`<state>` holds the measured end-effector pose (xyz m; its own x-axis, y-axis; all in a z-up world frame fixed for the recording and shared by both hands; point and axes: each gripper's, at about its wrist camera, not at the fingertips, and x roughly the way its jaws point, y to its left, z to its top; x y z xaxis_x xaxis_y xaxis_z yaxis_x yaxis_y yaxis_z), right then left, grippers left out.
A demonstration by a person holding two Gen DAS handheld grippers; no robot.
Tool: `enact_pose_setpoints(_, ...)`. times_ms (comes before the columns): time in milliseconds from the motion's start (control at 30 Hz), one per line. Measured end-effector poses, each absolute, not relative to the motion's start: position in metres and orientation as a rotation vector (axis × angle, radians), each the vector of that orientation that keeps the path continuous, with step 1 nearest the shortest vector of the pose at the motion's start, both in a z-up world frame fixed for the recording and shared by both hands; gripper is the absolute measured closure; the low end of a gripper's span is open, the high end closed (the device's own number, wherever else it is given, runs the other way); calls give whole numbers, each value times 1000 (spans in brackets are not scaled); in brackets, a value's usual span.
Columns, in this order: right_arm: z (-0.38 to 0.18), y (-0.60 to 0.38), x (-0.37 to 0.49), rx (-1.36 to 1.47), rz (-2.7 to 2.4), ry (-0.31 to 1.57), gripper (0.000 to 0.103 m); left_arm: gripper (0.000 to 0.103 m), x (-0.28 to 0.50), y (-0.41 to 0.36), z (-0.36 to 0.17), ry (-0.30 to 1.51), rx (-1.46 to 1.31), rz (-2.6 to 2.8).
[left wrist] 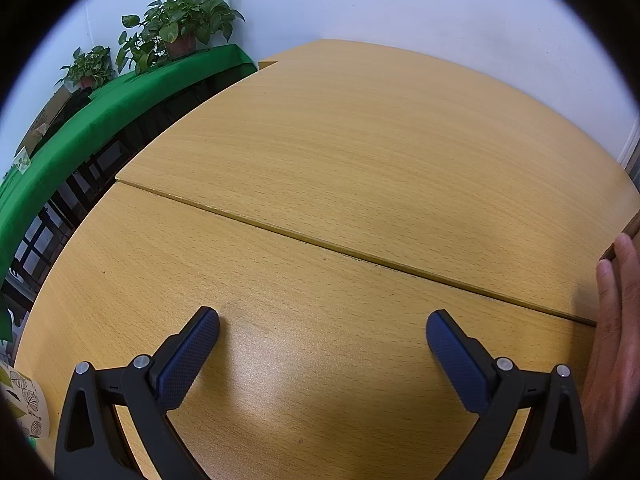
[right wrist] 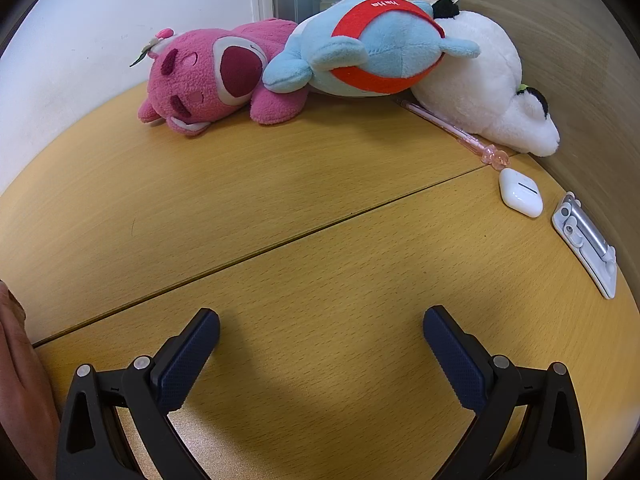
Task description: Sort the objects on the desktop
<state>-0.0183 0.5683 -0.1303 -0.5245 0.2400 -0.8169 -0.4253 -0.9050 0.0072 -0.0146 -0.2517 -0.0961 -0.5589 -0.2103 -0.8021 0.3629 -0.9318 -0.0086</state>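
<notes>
In the right wrist view a pink plush bear (right wrist: 212,76), a blue and red plush (right wrist: 372,44) and a white plush (right wrist: 488,80) lie at the far edge of the wooden table (right wrist: 280,184). A pink pen (right wrist: 452,128), a white earbud case (right wrist: 520,192) and a silver folding stand (right wrist: 586,236) lie at the right. My right gripper (right wrist: 321,324) is open and empty above the table, well short of them. My left gripper (left wrist: 322,326) is open and empty above bare wood (left wrist: 340,160).
A hand (left wrist: 616,320) shows at the right edge of the left wrist view. A patterned paper cup (left wrist: 24,404) stands at the lower left. A green-covered shelf (left wrist: 120,100) with potted plants (left wrist: 180,24) runs along the left. A wall panel (right wrist: 580,60) bounds the table at the right.
</notes>
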Motion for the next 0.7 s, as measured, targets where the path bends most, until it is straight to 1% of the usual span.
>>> enact_pose_setpoints(700,-131,567,-20,-1257,2434,291,0,0,-14,-252,-96,248,1255,-2506)
